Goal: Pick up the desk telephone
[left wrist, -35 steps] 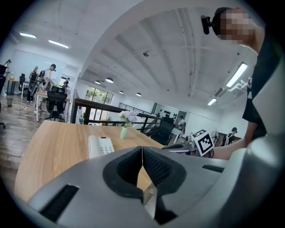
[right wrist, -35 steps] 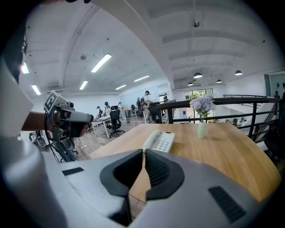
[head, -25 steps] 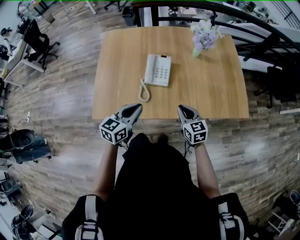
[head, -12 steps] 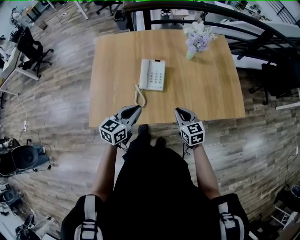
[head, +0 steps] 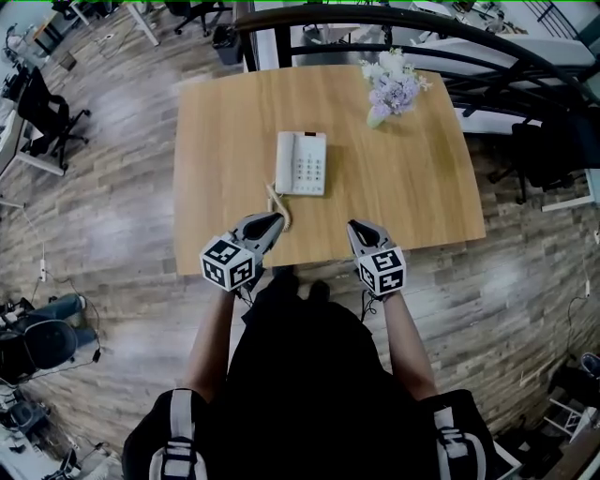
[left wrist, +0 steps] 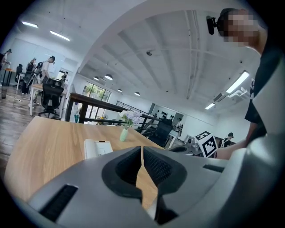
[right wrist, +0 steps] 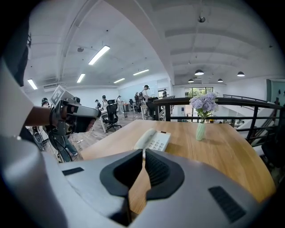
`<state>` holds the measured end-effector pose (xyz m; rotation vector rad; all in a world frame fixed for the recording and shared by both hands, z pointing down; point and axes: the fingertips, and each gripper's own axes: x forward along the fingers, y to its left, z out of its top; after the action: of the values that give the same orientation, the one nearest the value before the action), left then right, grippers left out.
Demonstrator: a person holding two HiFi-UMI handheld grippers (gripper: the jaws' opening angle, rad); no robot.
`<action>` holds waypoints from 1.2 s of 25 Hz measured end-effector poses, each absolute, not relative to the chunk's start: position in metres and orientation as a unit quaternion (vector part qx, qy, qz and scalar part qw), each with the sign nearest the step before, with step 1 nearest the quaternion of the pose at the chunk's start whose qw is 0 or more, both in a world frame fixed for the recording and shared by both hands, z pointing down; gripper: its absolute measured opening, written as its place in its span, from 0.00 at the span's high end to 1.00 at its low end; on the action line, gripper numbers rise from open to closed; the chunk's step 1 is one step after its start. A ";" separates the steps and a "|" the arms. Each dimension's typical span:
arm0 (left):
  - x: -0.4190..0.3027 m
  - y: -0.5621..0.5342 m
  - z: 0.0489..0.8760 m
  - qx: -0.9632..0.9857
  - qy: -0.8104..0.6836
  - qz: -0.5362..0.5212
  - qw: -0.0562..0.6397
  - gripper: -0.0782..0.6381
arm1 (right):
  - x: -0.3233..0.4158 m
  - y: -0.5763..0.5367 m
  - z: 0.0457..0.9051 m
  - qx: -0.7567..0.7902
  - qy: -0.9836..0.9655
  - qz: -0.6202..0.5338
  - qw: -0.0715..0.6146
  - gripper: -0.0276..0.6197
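At the table's (head: 412, 187) near edge, the left gripper (head: 275, 218) is pinched shut and empty. The desk telephone (head: 301, 163) lies mid-table. The right gripper (head: 354, 225), also at the near edge, is likewise shut. Arriving with jaws unopened would likely shove the phone, not grasp it.

**Ana:** We see a bright room. Long ceiling lights (right wrist: 99, 54) glow white above us, and more light comes in through the far windows (right wrist: 194, 92).

**Ben:** We also see pale shiny patches on the wood floor (head: 117, 223) at the left. The table (head: 412, 187) is lit evenly. The vase (right wrist: 201, 131) makes only a soft shadow.

**Ana:** The white desk telephone (head: 301, 163) looks very bright, but we can still see its buttons.

**Ben:** We notice the edges bend. The far railing (head: 375, 13) curves like a bow.

**Ana:** In both gripper views the corners go black, so we look through a round hole.
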<state>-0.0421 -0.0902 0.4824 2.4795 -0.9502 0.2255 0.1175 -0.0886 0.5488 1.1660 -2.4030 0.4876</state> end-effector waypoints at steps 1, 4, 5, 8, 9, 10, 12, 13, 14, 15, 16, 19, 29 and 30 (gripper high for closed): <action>-0.044 -0.096 0.483 0.905 -0.343 0.083 0.238 0.86 | 0.115 -0.093 0.549 0.423 -0.863 0.178 0.211 0.91; -0.051 -0.113 0.486 0.909 -0.331 0.084 0.239 0.86 | 0.110 -0.106 0.549 0.435 -0.856 0.182 0.212 0.91; -0.053 -0.120 0.487 0.911 -0.326 0.085 0.239 0.86 | 0.109 -0.111 0.550 0.440 -0.853 0.182 0.212 0.91; -0.060 -0.139 0.489 0.915 -0.314 0.086 0.238 0.86 | 0.104 -0.127 0.553 0.454 -0.845 0.185 0.212 0.91; -0.063 -0.144 0.490 0.916 -0.310 0.086 0.239 0.86 | 0.101 -0.132 0.553 0.458 -0.843 0.187 0.212 0.91; -0.067 -0.150 0.490 0.917 -0.306 0.086 0.240 0.86 | 0.098 -0.136 0.553 0.461 -0.841 0.188 0.212 0.91; -0.075 -0.161 0.491 0.919 -0.301 0.088 0.240 0.86 | 0.090 -0.145 0.554 0.466 -0.838 0.188 0.212 0.91; -0.079 -0.167 0.493 0.920 -0.298 0.088 0.240 0.86 | 0.085 -0.150 0.556 0.468 -0.837 0.188 0.213 0.91; -0.083 -0.174 0.495 0.921 -0.295 0.089 0.240 0.86 | 0.081 -0.155 0.557 0.471 -0.835 0.188 0.212 0.91; -0.086 -0.179 0.497 0.922 -0.291 0.089 0.242 0.86 | 0.078 -0.159 0.559 0.474 -0.833 0.189 0.212 0.91; -0.089 -0.183 0.500 0.922 -0.286 0.091 0.244 0.86 | 0.075 -0.162 0.562 0.478 -0.831 0.190 0.211 0.91; -0.095 -0.192 0.507 0.924 -0.273 0.099 0.248 0.86 | 0.067 -0.166 0.570 0.485 -0.824 0.199 0.214 0.91; -0.098 -0.224 0.533 0.913 -0.282 0.106 0.275 0.86 | 0.062 -0.201 0.594 0.462 -0.828 0.209 0.239 0.91; -0.097 -0.228 0.537 0.911 -0.285 0.107 0.278 0.86 | 0.063 -0.205 0.597 0.458 -0.829 0.211 0.241 0.91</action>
<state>-0.0974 -0.2278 0.5372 2.4442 -0.7660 0.2872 0.0628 -0.2048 0.5970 1.2527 -2.2688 0.5770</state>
